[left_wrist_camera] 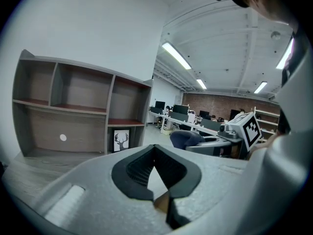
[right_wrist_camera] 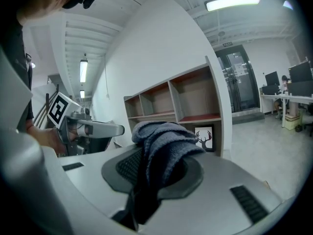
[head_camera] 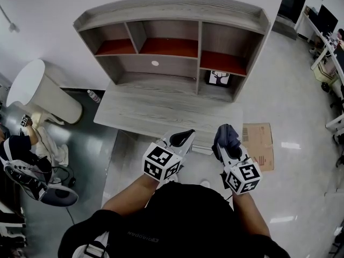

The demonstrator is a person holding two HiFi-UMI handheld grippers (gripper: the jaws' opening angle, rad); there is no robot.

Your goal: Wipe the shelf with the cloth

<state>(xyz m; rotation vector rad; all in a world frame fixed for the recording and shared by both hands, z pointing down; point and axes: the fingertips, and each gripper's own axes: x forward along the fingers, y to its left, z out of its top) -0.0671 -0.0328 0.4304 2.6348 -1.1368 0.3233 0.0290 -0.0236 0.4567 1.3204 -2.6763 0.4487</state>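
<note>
A grey wooden shelf unit (head_camera: 231, 23) with reddish-brown boards stands on the back of a grey desk (head_camera: 161, 112); it also shows as the shelf unit (left_wrist_camera: 73, 106) and the shelf unit (right_wrist_camera: 186, 99) in the two gripper views. My right gripper (head_camera: 224, 144) is shut on a dark blue-grey cloth (head_camera: 227, 133), which bunches up over the jaws as the cloth (right_wrist_camera: 164, 141). My left gripper (head_camera: 185, 135) is shut with nothing in it, its pads meeting at the tip (left_wrist_camera: 155, 153). Both grippers hover side by side just short of the desk's front edge, apart from the shelf.
A framed deer picture (head_camera: 218, 78) stands in the lower right compartment. A white round table (head_camera: 37, 87) and a bottle (head_camera: 94, 96) are on the left, where a person sits (head_camera: 21, 155). Flat cardboard (head_camera: 259, 144) lies on the floor at the right.
</note>
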